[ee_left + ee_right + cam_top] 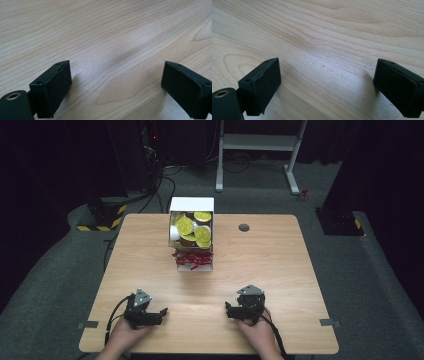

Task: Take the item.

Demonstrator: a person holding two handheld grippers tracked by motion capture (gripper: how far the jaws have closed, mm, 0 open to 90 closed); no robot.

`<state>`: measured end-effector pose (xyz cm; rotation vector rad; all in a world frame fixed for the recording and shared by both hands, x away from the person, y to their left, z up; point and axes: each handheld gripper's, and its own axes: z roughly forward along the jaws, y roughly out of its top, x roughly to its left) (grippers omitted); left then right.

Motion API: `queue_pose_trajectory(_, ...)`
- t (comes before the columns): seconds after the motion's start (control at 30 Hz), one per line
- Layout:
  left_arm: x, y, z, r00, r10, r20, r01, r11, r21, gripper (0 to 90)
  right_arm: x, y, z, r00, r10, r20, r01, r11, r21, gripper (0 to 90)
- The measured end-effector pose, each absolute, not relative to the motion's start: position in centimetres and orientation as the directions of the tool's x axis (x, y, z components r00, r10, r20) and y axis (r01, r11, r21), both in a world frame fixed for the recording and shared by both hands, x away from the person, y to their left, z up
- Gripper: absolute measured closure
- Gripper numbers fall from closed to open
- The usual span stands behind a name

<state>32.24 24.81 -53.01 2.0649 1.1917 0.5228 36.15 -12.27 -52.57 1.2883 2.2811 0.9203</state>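
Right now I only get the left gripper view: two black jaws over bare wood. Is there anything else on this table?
Observer: Yes. A white box stands toward the far side of the table, in the middle.
Operator: What is in it?
Observer: Its upper part holds round pieces with yellow-green tops; its lower part holds small red pieces. I cannot tell what they are.
Operator: And the other gripper?
Observer: The right gripper sits near the table's front edge in the person's hand, jaws open, nothing between them.
Operator: Is mine close to that box?
Observer: No. The left gripper is also near the front edge, well short of the box.
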Motion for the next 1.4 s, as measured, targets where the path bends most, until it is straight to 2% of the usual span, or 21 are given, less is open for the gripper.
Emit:
queue_pose_trajectory(0.07,32.2,24.8,-53.0,0.499,0.867,0.005,0.591,-0.344,0.729,9.7,36.1,-12.7,-52.5,-0.523,0.852,0.025,0.619,0.359,0.698,7.7)
queue_pose_trajectory(0.2,32.2,24.8,-53.0,0.498,0.867,0.008,0.589,-0.344,0.731,9.9,35.7,-12.4,-52.6,-0.523,0.852,-0.008,0.612,0.382,0.692,7.7)
queue_pose_trajectory(0.53,32.2,24.9,-53.0,0.503,0.864,0.006,0.588,-0.347,0.73,10.0,35.7,-12.5,-52.6,-0.529,0.848,-0.006,0.61,0.386,0.692,7.9)
queue_pose_trajectory(0.73,32.2,24.9,-53.0,0.507,0.862,0.008,0.586,-0.352,0.73,9.8,35.8,-13.2,-52.5,-0.529,0.848,0.04,0.615,0.35,0.707,12.7)
queue_pose_trajectory(1.0,32.2,24.9,-53.0,0.51,0.86,0.007,0.584,-0.353,0.731,9.9,35.2,-13.6,-52.0,-0.536,0.843,0.041,0.597,0.344,0.724,15.5)
queue_pose_trajectory(1.27,32.2,24.9,-53.0,0.51,0.86,0.009,0.584,-0.354,0.731,10.0,35.0,-13.9,-51.2,-0.565,0.823,0.061,0.557,0.326,0.764,29.2)
queue_pose_trajectory(1.37,32.1,24.9,-53.0,0.508,0.861,0.013,0.583,-0.354,0.731,10.5,35.0,-13.9,-51.0,-0.564,0.823,0.075,0.559,0.313,0.768,31.1)
queue_pose_trajectory(1.4,32.1,24.9,-53.0,0.509,0.861,0.011,0.582,-0.354,0.732,10.7,35.0,-13.8,-50.8,-0.574,0.816,0.073,0.549,0.317,0.773,34.8)
